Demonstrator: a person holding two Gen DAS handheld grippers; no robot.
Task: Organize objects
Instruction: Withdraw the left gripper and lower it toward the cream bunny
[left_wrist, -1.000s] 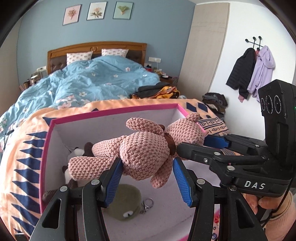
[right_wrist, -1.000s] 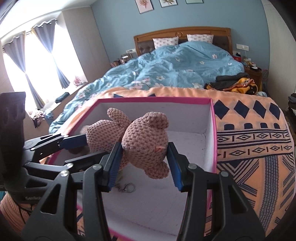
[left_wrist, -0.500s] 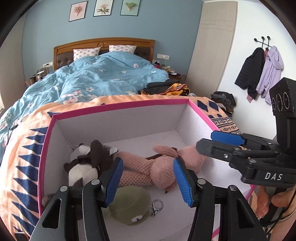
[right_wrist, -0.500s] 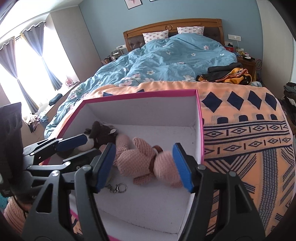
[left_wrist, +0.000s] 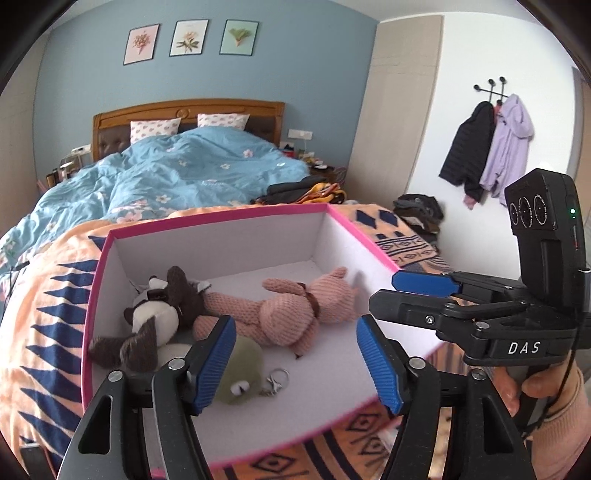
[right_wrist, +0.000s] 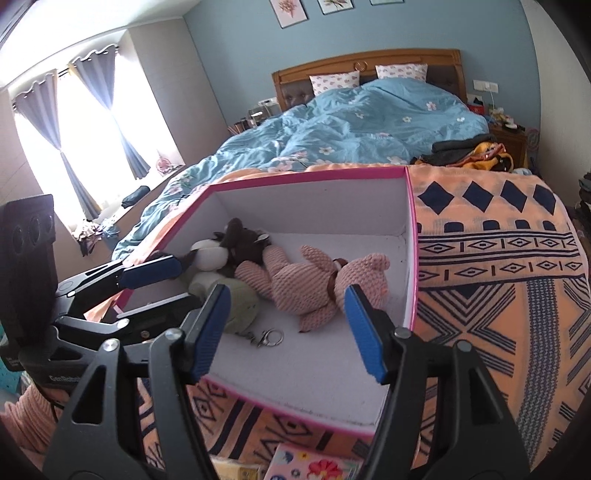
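**A:** What do the two wrist cameras show?

**B:** A pink-rimmed box (left_wrist: 218, 221) with white inner walls sits on an orange and navy patterned blanket (right_wrist: 491, 258) at the foot of a bed. The left tool (left_wrist: 295, 354) hovers just in front of the box's near edge; its blue-padded jaws stand wide, have just been opening, and hold nothing. The right tool (right_wrist: 288, 328) is just to its right, jaws also wide and empty.

**A:** Where are the toys?

**B:** Inside the box. A pink knitted bear (left_wrist: 295, 310) lies on its side on the box floor, just beyond both tools' fingertips and apart from them. Touching its legs, on the left tool's left, lies a brown and white plush animal (left_wrist: 159, 314). A green plush keychain (left_wrist: 236, 373) with a metal clasp lies nearest the left tool, partly behind its left finger.

**A:** Any writing?

**B:** White letters "DAS" on the side of the right tool in the left camera. The left tool's body carries small print starting "Gen", too blurred to finish.
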